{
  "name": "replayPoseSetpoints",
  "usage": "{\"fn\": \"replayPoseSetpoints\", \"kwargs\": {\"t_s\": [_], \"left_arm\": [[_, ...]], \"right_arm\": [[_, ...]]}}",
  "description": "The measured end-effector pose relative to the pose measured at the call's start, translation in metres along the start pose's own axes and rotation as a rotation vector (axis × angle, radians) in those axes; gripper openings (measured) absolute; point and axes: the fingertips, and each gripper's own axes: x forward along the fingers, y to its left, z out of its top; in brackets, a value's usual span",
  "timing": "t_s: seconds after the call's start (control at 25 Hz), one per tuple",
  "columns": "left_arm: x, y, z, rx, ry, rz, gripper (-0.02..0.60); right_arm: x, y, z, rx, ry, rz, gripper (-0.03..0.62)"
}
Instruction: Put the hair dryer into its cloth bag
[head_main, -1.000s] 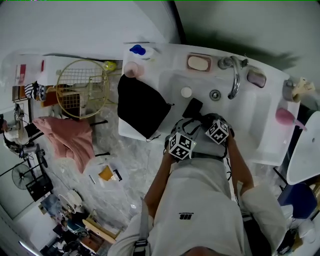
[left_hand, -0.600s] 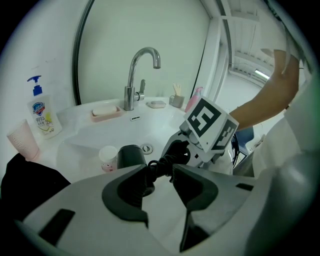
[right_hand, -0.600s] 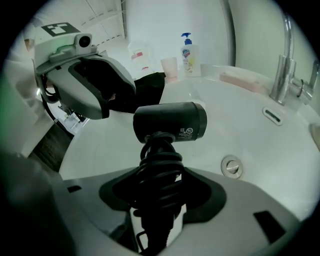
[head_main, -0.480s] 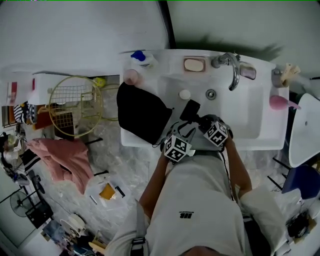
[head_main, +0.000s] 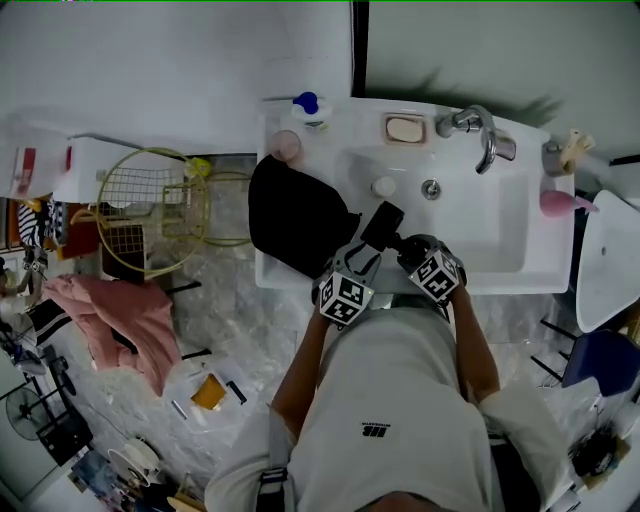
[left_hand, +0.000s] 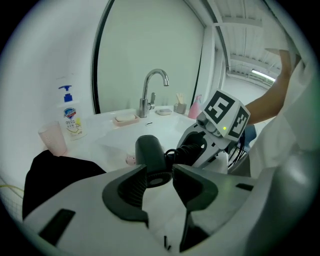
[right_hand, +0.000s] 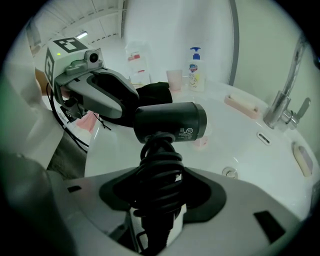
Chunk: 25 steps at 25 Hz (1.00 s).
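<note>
Head view: the left gripper (head_main: 358, 265) and right gripper (head_main: 408, 247) meet over the sink's (head_main: 500, 215) front edge with the hair dryer (head_main: 385, 222) between them. The cloth bag (head_main: 293, 212) lies on the counter just beside.
Left gripper view: its jaws pinch the dryer's barrel end.
Right gripper view: its jaws clamp the cord-wrapped handle.

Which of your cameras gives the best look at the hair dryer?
The right gripper view: the hair dryer fills the middle, barrel side-on with its label, cord wound round the handle. The left gripper view shows only one end between the jaws. The head view shows it small and dark over the sink.
</note>
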Motion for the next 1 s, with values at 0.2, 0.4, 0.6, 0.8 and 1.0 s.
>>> {"fn": "replayPoseSetpoints", "kwargs": {"t_s": [0.2,0.4,0.6,0.8,1.0], "left_arm": [[-0.019,0.024,-0.014,0.011,0.012,0.095,0.175],[-0.023,0.042,-0.038,0.084,0.109,0.209,0.175],[-0.018,0.046,-0.060,0.172,0.216,0.237,0.175],[-0.014,0.049,-0.073,0.214,0.288,0.268,0.146],[-0.010,0.050,-0.080,0.240,0.322,0.263,0.065]], "right_arm": [[-0.002,0.013,0.003,0.010,-0.002,-0.012,0.259],[-0.007,0.014,0.000,0.029,-0.011,-0.029,0.259],[-0.012,0.013,-0.002,0.031,-0.010,-0.041,0.259],[-0.013,0.013,-0.004,0.025,-0.010,-0.039,0.259],[-0.014,0.013,-0.006,0.017,-0.007,-0.032,0.259]]}}
